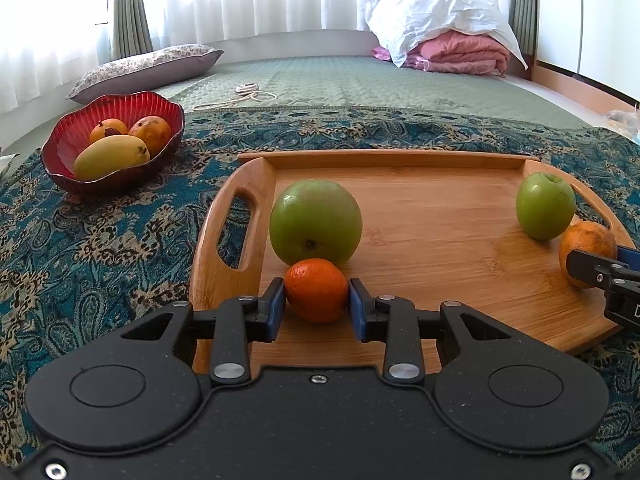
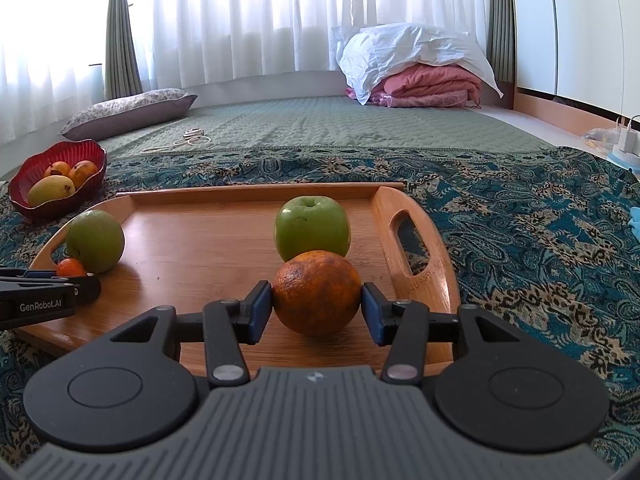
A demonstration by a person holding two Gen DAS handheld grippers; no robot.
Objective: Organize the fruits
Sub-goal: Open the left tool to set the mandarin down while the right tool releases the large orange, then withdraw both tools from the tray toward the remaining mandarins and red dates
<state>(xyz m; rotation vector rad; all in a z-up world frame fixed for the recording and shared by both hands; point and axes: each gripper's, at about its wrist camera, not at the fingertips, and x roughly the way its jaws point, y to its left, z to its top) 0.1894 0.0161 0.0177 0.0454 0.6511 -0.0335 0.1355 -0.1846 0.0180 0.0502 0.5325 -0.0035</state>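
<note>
The left gripper (image 1: 317, 292) pinches a small tangerine (image 1: 317, 290) between its pads; the right gripper (image 2: 317, 306) clamps a large orange (image 2: 317, 293), a green apple (image 2: 312, 226) just beyond.

You were working in a home bedroom: a quilted green mattress (image 2: 328, 128) stretched back to sheer white curtains (image 2: 240, 20), with a floral pillow (image 2: 128, 112) at its left and a folded pink blanket (image 2: 428, 88) under white bedding at its right.
</note>
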